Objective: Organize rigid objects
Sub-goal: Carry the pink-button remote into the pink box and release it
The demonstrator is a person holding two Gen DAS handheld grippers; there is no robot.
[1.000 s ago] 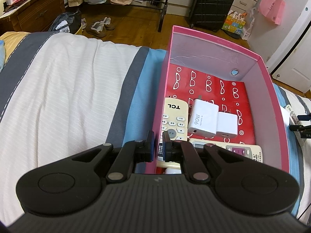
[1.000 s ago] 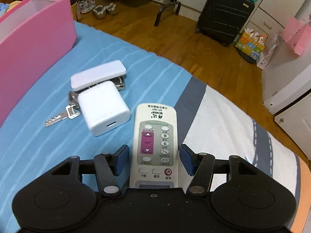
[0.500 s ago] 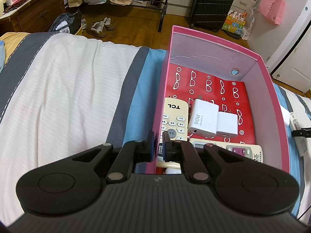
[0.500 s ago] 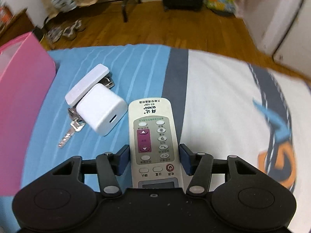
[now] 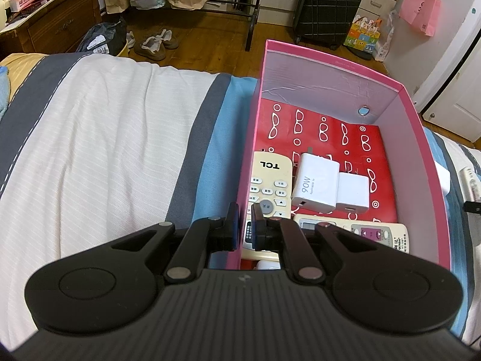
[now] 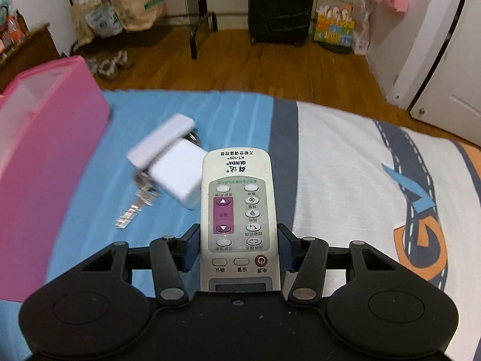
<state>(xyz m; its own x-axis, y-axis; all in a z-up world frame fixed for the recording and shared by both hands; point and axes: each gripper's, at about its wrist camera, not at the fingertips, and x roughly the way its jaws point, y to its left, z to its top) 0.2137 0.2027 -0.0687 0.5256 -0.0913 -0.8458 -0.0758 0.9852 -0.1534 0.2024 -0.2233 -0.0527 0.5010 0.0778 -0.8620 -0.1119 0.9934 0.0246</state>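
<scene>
bedroom, striped bed cover, wood floor behind. i'm working the rig over the bed.

right gripper is pointing down at the bed with the white quinda-type remote lying between the blue pads; its jaws are closing. pads are sitting right at the remote's long edges, and i'm reading that as gripped, though contact on the left pad is hard to confirm. the remote's long axis is running straight along the gripper's pointing line, buttons up, far end sticking out ahead.

key relation: the pink box is lying to the left of the right gripper, just past the white charger, flat white block and keys, which are still out on the blue stripe.

left gripper is pinching the near-left wall of the pink box, nearly shut on it, steadying it. inside i'm seeing a tcl remote, two white chargers and another remote.

judgement: next move is going left and over the rim, with the right hand the nearer one.
</scene>
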